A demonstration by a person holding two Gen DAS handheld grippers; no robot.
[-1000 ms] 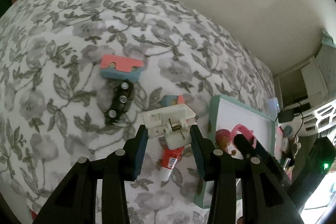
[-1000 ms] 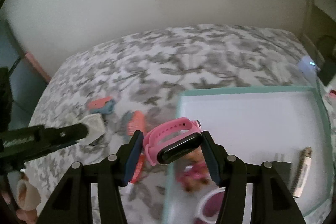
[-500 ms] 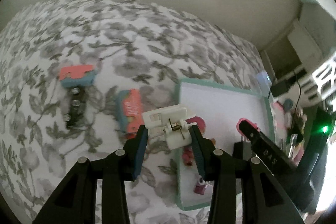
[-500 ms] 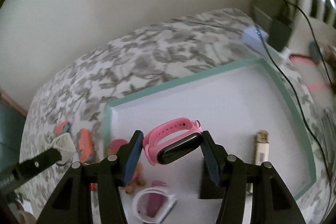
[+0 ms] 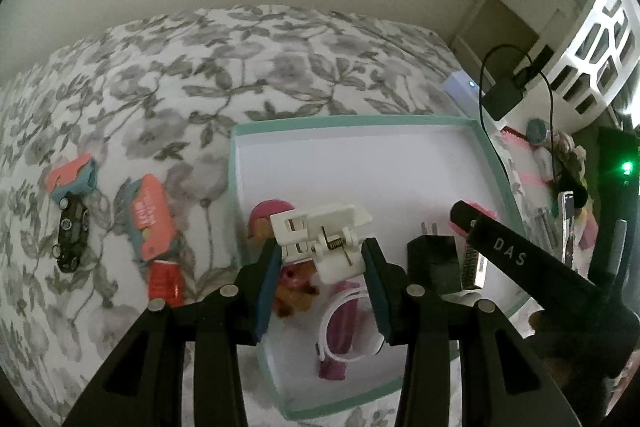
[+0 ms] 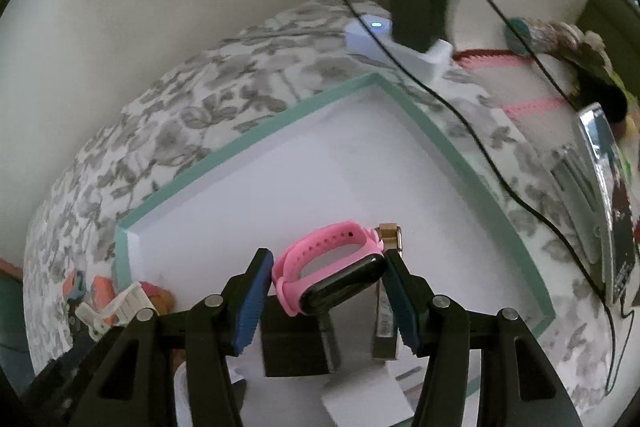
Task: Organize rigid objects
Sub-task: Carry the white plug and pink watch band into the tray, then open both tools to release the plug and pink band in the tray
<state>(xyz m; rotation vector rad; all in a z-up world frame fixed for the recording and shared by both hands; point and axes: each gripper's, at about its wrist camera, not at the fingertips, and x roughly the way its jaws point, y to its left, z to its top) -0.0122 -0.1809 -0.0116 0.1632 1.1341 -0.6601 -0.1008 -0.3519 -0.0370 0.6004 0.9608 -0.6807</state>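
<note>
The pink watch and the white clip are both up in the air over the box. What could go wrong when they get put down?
The pink watch may land on the black charger beneath and tip over. The white clip, held by the left gripper, hangs above the small doll and white ring, so it might knock them. Both grippers crowd the box and could bump.

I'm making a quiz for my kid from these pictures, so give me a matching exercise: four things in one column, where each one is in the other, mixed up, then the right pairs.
Things:
1. white clip
2. pink watch
3. black toy car
4. black plug adapter

Places:
A. lying on the flowered bedspread, outside the box
B. gripped in the left gripper
C. resting on the floor of the teal-rimmed box
D. gripped in the right gripper

Pairs: 1-B, 2-D, 3-A, 4-C
</note>
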